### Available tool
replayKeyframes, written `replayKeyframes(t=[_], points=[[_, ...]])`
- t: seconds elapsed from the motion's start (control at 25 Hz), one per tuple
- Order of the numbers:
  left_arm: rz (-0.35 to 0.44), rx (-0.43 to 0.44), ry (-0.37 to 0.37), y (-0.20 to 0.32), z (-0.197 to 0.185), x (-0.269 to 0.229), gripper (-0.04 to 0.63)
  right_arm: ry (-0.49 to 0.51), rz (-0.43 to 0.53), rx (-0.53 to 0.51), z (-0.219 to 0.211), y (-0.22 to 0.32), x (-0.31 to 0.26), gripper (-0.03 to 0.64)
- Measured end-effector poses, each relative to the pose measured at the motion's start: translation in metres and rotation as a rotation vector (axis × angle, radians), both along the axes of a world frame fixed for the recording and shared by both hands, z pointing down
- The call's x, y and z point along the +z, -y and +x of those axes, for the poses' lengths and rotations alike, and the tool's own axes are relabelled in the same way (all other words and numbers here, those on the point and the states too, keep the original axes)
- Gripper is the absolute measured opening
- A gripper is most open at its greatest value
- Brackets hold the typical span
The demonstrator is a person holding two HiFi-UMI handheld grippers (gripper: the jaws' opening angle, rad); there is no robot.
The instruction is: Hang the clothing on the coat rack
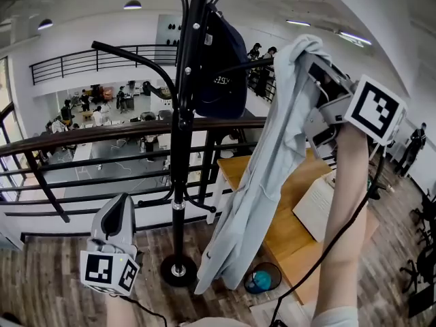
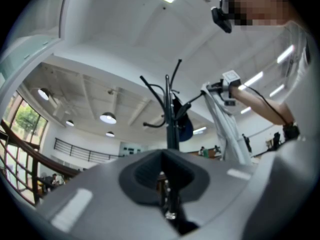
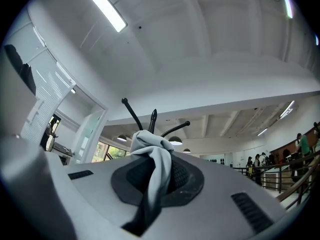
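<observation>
Hanging shirt (image 1: 262,176): pale blue-grey; bunched at its top in the right gripper (image 1: 308,63); drapes long and loose just right of the coat rack (image 1: 178,114); its top fold is near a right-hand hook, and I cannot tell whether it touches
Right gripper: raised high at the right; jaws pinching the shirt's gathered cloth, which wells up between them in the right gripper view
Coat rack: black pole with curved hooks; round base on the wood floor (image 1: 61,278); a dark navy item (image 1: 221,63) hangs at its upper right
Left gripper (image 1: 117,213): low at the near left, well apart from the shirt; jaws pressed together on nothing
Table (image 1: 286,234): wooden; right of the rack, partly behind the hanging cloth
Railing (image 1: 88,136): dark bars beyond the rack, running left to right
</observation>
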State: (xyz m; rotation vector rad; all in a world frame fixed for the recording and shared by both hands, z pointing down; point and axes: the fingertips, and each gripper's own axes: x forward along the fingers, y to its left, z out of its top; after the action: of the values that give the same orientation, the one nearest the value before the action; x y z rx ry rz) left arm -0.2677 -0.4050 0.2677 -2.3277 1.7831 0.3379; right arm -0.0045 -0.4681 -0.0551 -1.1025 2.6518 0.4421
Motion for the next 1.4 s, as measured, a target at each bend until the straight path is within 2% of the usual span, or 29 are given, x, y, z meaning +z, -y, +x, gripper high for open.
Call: replayKeyframes(t=[0.24,0.52,0.8,1.24,1.4], points=[[-0.002,-0.006,0.001,-0.002,-0.003,0.002,0.009,0.005,-0.012,0.02,0.001,0.006,-0.003,0.012],[-0.01,-0.021,-0.004,0.001,-0.009,0.003,0.009,0.028,-0.027,-0.042,0.007,0.003,0.003,0.017],[-0.007,0.005,0.008,0.003,0.001,0.002,0.009,0.075,-0.063,-0.084,0.011,0.003,0.009,0.017],[-0.012,0.001,0.011,-0.002,0.004,0.002,0.009,0.017,-0.147,-0.135,-0.006,0.011,0.054,0.014],[-0.016,-0.008,0.012,-0.005,0.002,0.003,0.009,0.036,-0.163,-0.128,-0.006,0.013,0.065,0.014]])
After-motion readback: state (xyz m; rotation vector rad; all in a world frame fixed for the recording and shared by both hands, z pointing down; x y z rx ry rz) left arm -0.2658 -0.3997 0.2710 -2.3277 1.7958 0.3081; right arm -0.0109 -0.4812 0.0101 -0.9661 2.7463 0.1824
